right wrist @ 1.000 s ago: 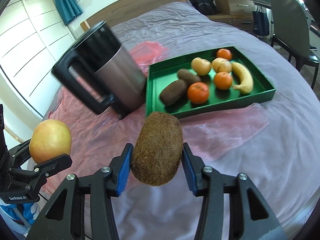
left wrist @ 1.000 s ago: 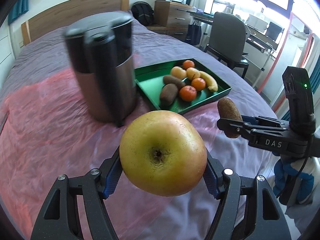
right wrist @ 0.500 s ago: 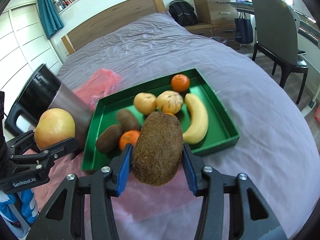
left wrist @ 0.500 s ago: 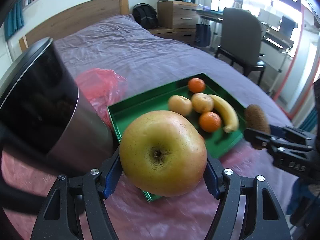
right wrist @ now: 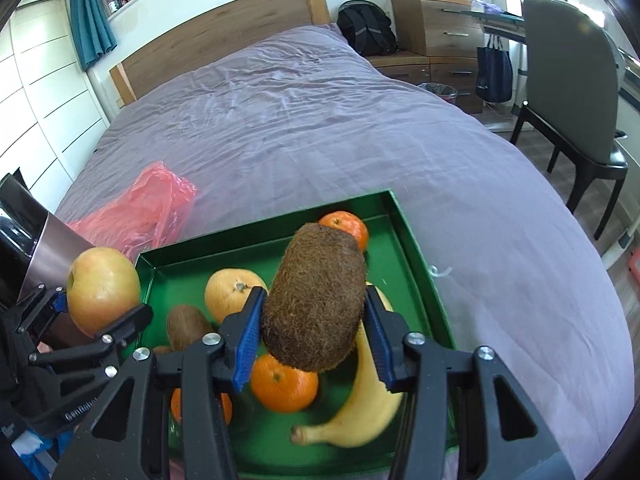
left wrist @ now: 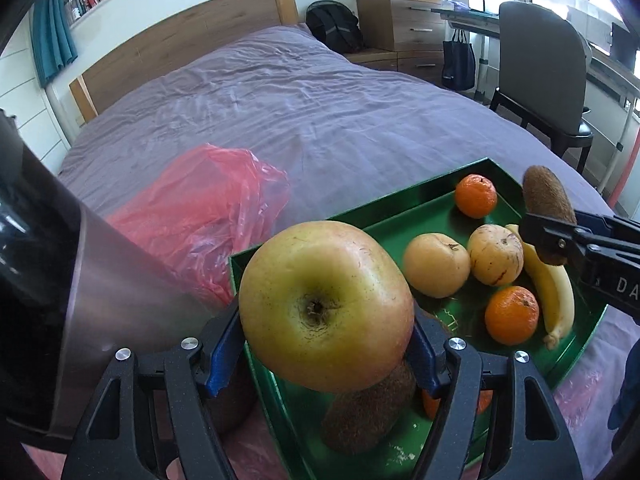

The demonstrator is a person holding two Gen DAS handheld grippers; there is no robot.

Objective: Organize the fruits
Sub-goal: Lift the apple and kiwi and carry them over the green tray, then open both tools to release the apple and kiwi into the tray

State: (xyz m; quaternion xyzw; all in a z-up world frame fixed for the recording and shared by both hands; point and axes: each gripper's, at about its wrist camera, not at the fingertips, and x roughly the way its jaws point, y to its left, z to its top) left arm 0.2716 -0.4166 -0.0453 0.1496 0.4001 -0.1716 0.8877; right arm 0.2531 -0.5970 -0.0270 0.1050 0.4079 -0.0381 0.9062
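The apple (left wrist: 326, 306) sits pinched between the blue pads of the left gripper (left wrist: 326, 344), stem end toward the lens, and the held kiwi (right wrist: 316, 296) is pinched the same way, long axis upright, in the right gripper (right wrist: 316, 336). Both fruits hang above the green tray (right wrist: 412, 248), which lies directly beneath and ahead of the jaws. My guess is they are held high so they clear the tray wall before being set down.

Below the right jaws lie a mandarin (right wrist: 284, 386) and a banana (right wrist: 360, 408); beyond the fingertips are another mandarin (right wrist: 346, 228) and a pale round fruit (right wrist: 234, 294). A second kiwi (left wrist: 368, 410) rests under the left jaws. The fruit is crowded toward one side, so free floor looks scarce.

Left of the left jaws stands a steel kettle (left wrist: 104, 304), with a pink plastic bag (left wrist: 204, 220) past it on the purple bedspread (right wrist: 320, 128).

Lettering on the left tool reads "GenRobot", cut short; the right shows "DA".
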